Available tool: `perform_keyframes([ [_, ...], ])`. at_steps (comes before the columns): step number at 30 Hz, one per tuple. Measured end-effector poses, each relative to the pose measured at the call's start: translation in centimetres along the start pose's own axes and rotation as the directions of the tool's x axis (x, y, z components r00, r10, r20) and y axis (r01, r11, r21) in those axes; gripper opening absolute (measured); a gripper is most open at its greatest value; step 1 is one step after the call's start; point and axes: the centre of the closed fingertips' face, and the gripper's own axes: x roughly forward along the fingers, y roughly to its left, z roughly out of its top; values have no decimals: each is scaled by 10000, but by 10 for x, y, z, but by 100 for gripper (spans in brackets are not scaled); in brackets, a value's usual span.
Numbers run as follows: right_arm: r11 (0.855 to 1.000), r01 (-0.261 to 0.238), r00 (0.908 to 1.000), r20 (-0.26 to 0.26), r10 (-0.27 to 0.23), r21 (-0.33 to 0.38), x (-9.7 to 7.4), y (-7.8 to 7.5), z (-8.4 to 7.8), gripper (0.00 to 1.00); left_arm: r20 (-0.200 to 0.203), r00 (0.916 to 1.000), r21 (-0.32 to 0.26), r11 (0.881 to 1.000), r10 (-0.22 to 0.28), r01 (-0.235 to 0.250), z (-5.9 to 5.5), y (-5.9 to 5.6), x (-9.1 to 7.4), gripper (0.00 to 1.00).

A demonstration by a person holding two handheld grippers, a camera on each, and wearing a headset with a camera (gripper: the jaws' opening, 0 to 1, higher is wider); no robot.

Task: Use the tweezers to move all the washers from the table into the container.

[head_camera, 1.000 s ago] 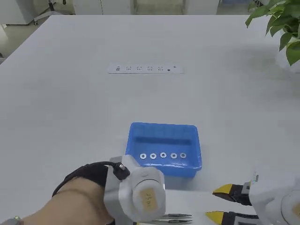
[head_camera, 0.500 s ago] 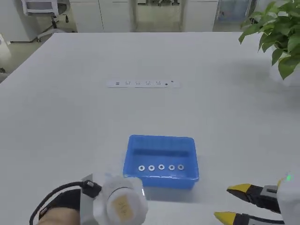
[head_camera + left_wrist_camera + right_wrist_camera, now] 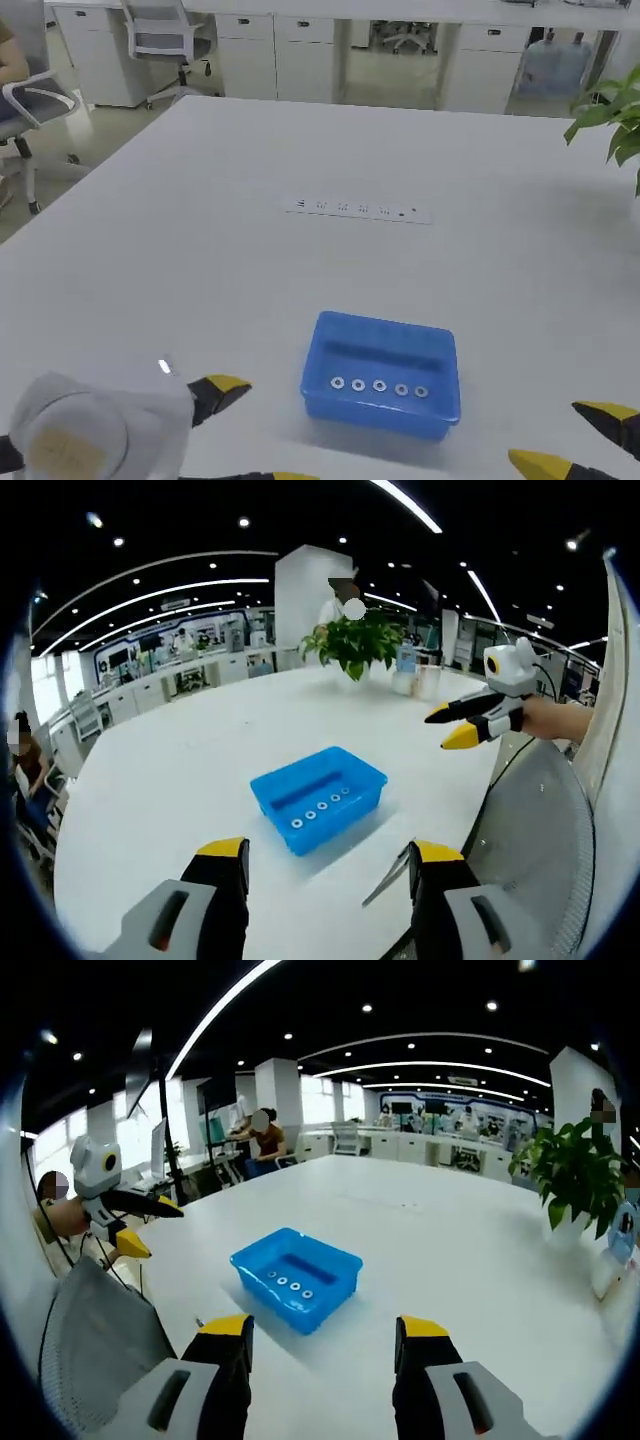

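Note:
A blue container (image 3: 380,375) stands on the white table (image 3: 200,250), with several washers (image 3: 379,385) in a row on its floor. My left gripper (image 3: 250,432) hovers open near the container's front left, nothing between its fingers. My right gripper (image 3: 572,438) is open at the front right. In the left gripper view, the left gripper (image 3: 330,855) points at the container (image 3: 318,795); thin metal tweezers (image 3: 388,876) lie on the table by its right jaw, and the right gripper (image 3: 480,715) is beyond. The right gripper (image 3: 325,1328) faces the container (image 3: 295,1275), and the left gripper (image 3: 115,1210) is off to the left.
A white power strip (image 3: 358,210) lies mid-table beyond the container. A potted plant (image 3: 612,120) stands at the far right edge. Office chairs (image 3: 160,40) and cabinets are past the table's far side. People sit in the background.
The head camera has tilted up, so the container sits lower and further right in the picture. The left gripper has drawn off to the left, away from the tweezers. Both grippers stay open.

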Motion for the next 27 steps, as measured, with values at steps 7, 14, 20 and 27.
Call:
perform_keyframes([
  [7,9982,558,9943,895,-575,209,-19,-6,20,66,1253,9883,-760,9941,870,-779,29,20,-16,87],
  [14,9979,639,9905,1227,-621,-106,-26,-2,24,77,1602,9669,-1309,9752,1984,-1784,38,35,-18,99],
  [20,9992,394,9899,1362,-394,26,-20,-6,25,82,1875,9639,-1490,9754,1891,-1624,43,24,-16,99],
  [27,9988,143,9868,1604,-217,472,-10,-9,32,80,1791,9605,-1155,9741,2129,-1943,43,22,-21,99],
])
